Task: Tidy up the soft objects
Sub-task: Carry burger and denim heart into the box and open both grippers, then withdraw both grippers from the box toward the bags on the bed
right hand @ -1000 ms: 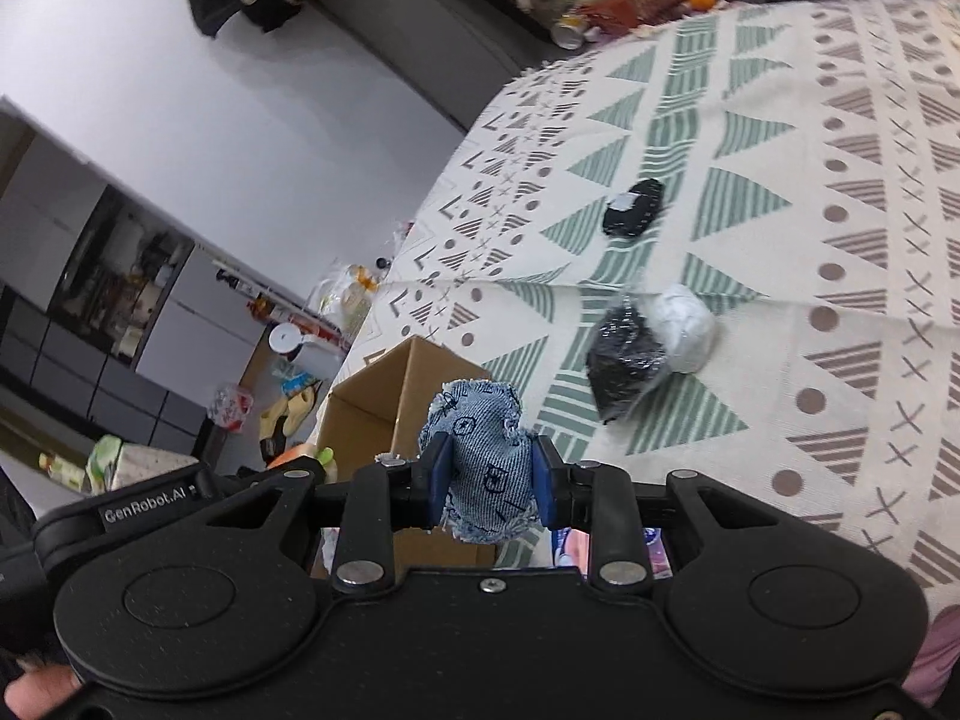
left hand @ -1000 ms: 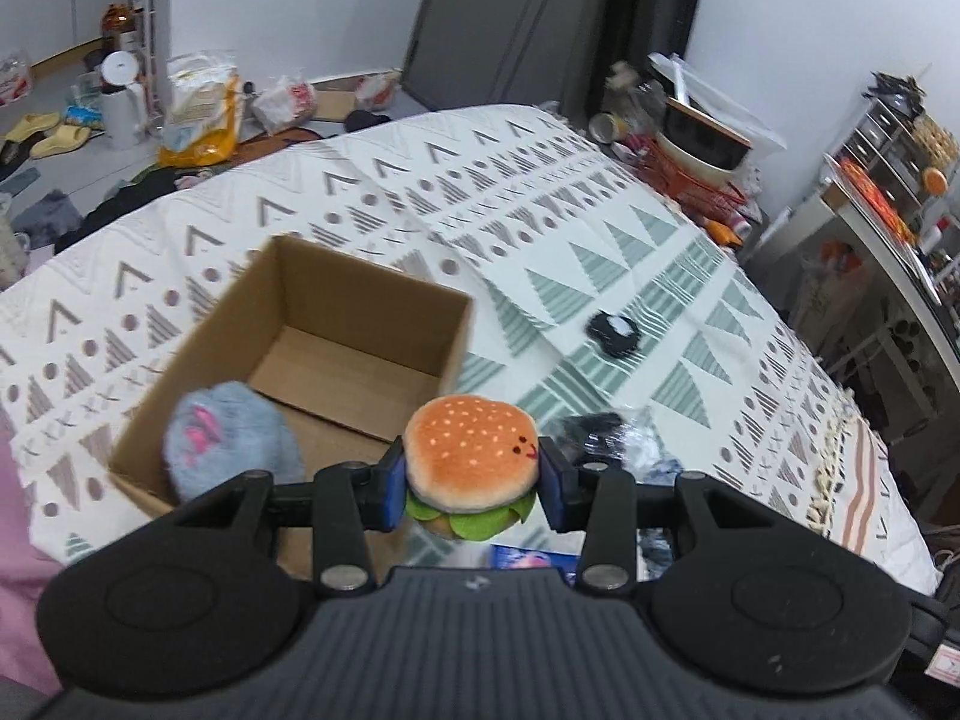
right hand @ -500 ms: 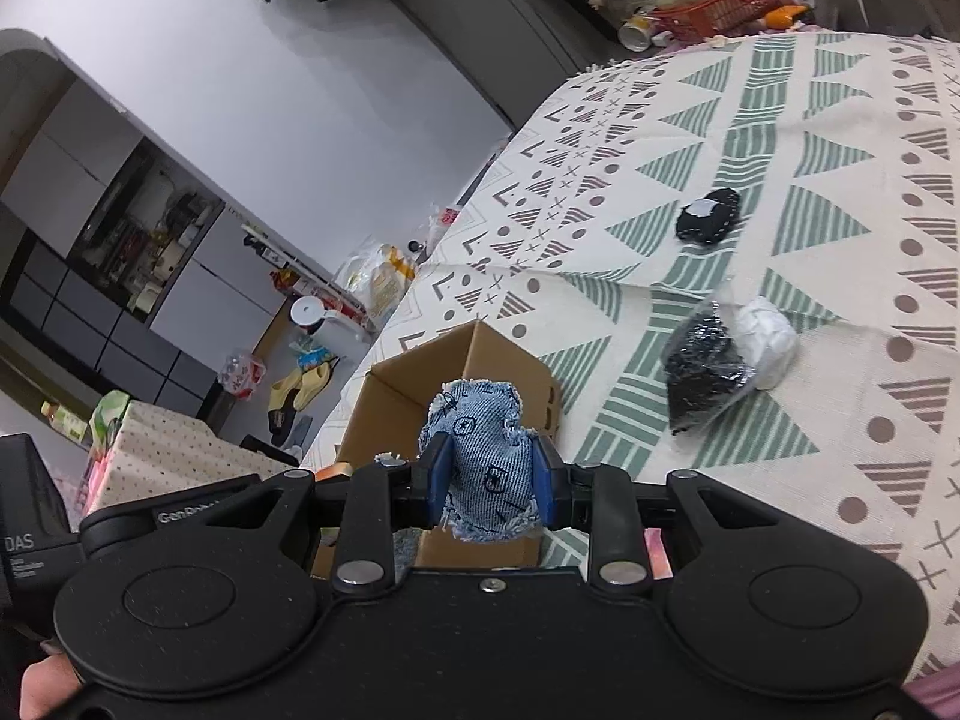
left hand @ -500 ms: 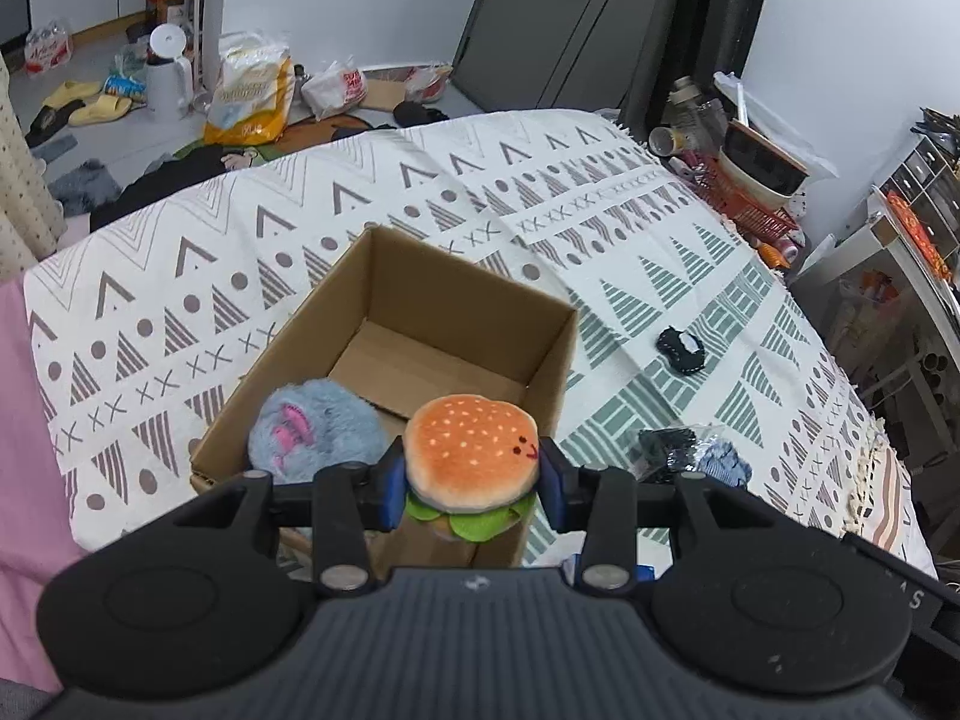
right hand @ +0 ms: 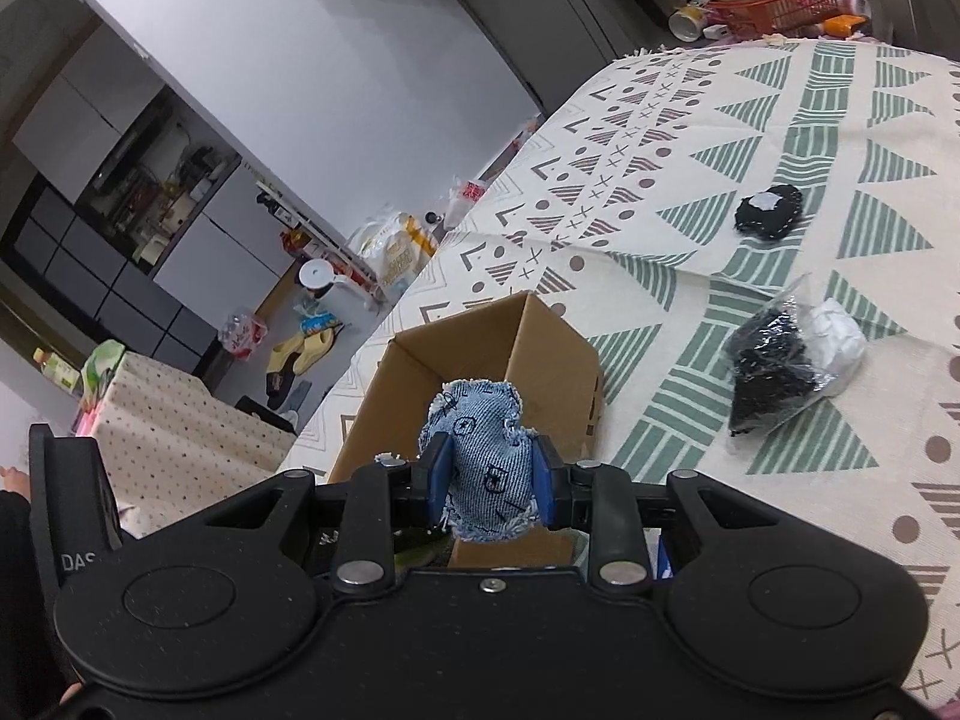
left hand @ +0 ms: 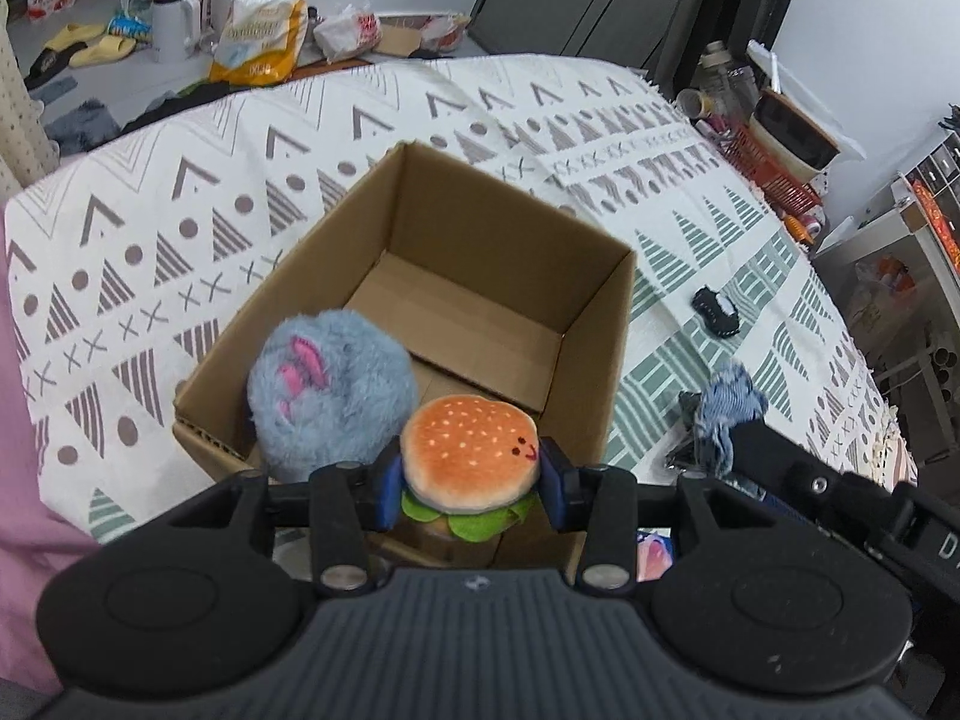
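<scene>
My left gripper (left hand: 469, 483) is shut on a plush hamburger (left hand: 471, 453) with an orange bun and green lettuce, held over the near rim of an open cardboard box (left hand: 510, 222). A fluffy grey-blue plush with pink marks (left hand: 330, 390) rests in the box's near left corner. My right gripper (right hand: 487, 483) is shut on a small blue denim toy (right hand: 483, 450), just this side of the same box (right hand: 552, 354). In the left wrist view that denim toy (left hand: 729, 411) and the right gripper show at the right, beside the box.
The box stands on a bed with a patterned cover (left hand: 180, 210). On the cover lie a small black item (right hand: 768, 213) and a clear bag with black and white contents (right hand: 786, 366). The floor beyond the bed is cluttered with bags and slippers (left hand: 90, 51).
Both grippers have moved closer to the box, which now looms larger in each view. The hamburger sits lower over the box's near rim. The right gripper with the denim toy has come into the left view.
</scene>
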`<state>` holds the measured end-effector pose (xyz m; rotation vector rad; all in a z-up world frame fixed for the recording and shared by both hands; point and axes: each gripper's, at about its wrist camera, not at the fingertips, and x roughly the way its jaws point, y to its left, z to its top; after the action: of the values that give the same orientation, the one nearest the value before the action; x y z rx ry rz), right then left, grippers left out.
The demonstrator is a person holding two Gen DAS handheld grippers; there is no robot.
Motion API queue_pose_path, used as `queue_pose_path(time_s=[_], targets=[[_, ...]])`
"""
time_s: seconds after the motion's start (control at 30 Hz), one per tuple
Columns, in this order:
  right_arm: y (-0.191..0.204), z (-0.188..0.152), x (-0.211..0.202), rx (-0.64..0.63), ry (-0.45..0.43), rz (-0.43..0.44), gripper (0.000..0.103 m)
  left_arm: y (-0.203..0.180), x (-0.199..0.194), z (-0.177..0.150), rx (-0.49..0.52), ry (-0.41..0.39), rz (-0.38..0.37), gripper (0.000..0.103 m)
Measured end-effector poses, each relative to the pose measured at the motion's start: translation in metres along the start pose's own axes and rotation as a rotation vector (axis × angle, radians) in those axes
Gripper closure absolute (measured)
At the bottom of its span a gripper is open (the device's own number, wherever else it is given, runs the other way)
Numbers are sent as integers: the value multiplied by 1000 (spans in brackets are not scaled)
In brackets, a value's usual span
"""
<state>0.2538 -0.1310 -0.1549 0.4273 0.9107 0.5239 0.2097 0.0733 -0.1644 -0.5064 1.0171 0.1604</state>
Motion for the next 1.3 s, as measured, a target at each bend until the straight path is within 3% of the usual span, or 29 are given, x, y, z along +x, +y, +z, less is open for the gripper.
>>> queue_pose_path(time_s=[0.33, 0.7, 0.9, 1.17, 1.3], targets=[[11, 2, 23, 20, 32, 12, 75, 16, 6, 4, -35, 54, -66, 52], [31, 1, 41, -26, 38, -26, 73, 39, -12, 25, -48, 13, -62, 51], [37, 2, 45, -32, 45, -27, 59, 47, -21, 35, -44, 5, -46, 51], [33, 3, 30, -13, 30, -33, 57, 42, -38, 39, -9, -20, -4, 51], [27, 6, 16, 4, 35, -22, 51, 35, -45, 37, 6, -29, 15, 48]])
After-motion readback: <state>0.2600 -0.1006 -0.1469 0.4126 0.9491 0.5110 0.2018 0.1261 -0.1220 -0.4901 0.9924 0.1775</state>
